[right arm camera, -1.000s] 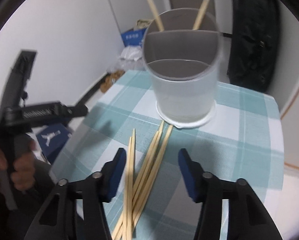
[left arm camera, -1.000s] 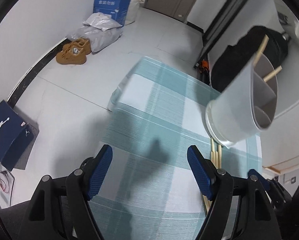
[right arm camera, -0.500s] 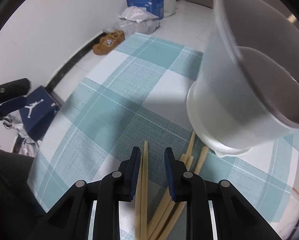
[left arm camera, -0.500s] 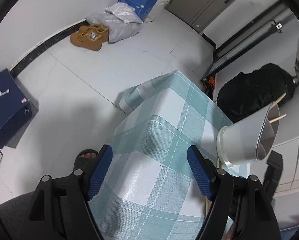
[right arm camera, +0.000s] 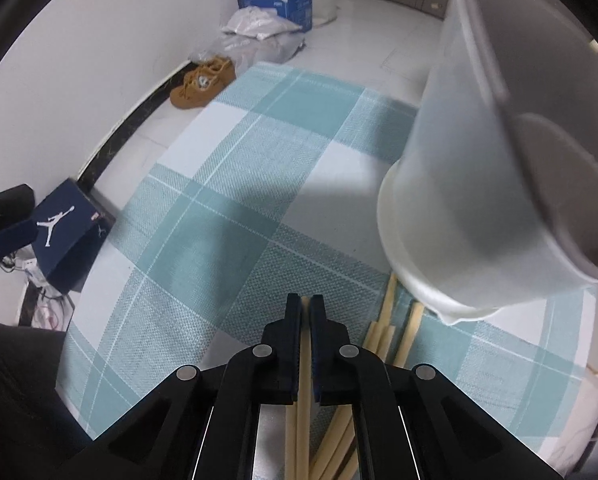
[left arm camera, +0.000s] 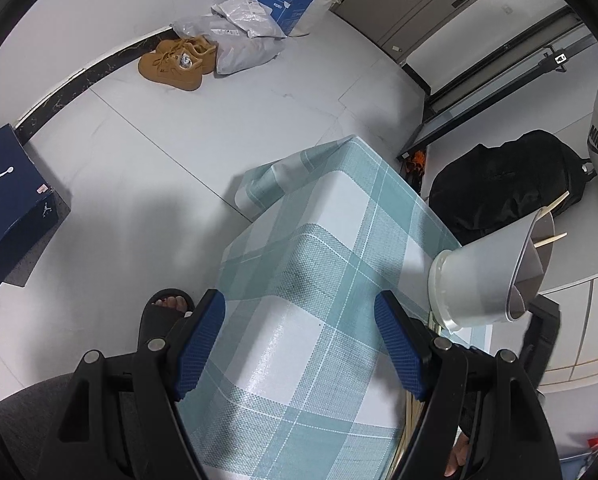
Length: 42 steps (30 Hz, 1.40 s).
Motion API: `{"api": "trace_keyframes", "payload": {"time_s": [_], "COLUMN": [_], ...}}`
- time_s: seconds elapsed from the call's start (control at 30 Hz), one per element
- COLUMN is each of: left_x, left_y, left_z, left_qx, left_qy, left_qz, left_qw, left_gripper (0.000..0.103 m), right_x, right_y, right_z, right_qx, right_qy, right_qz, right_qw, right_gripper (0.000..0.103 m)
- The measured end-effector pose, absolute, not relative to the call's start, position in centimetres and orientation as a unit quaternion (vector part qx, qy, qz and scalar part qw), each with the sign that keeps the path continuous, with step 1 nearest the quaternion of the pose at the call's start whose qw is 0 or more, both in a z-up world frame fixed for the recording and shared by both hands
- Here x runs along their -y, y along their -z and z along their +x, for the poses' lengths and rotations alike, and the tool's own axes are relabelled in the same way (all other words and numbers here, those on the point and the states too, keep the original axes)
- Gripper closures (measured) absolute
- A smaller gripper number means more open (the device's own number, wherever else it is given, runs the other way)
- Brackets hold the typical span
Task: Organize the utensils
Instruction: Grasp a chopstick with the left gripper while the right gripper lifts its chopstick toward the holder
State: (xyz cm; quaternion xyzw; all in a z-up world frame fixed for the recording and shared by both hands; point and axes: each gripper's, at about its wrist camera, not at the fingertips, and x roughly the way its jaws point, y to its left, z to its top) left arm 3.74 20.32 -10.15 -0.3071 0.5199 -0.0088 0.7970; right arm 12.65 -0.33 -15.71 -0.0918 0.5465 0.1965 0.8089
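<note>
Chopstick (right arm camera: 305, 344) pinched in our right tongs (right arm camera: 305, 312) for the holder (right arm camera: 495, 200) at two o'clock; left tongs (left arm camera: 299, 344) wide, empty.

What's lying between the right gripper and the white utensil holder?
Loose wooden chopsticks on the checked tablecloth, seen in the right wrist view; the right gripper is shut on one, the holder beyond.
</note>
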Motion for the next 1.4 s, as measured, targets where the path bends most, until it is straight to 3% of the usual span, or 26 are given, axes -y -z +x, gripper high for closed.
{"api": "trace_keyframes", "payload": {"time_s": [0.33,0.53,0.7,1.4], "left_x": [-17.6,-12.5,-8.5,-3.0], "left_y": [10.4,11.0,10.9,13.1], "left_z": [4.1,4.3,4.0,4.6], "left_qx": [-0.535,-0.573,-0.583,-0.615], "left_qy": [0.030,0.101,0.150,0.049], "left_qz": [-0.259,-0.214,-0.184,-0.076], "left_qw": [0.804,0.784,0.777,0.783], "left_gripper": [0.030,0.030,0.030,0.030], "right_x": [3.4,8.6,13.4,21.9], "right_y": [9.7,6.6,6.1,6.8], "right_z": [9.4,7.5,6.0,2.8], "right_qx": [-0.450,-0.396,-0.361,-0.306], "right_qy": [-0.202,-0.186,-0.183,-0.172], "right_qz": [-0.067,0.008,0.087,0.178], "right_qw": [0.867,0.899,0.910,0.919], "right_gripper": [0.100,0.100,0.100,0.100]}}
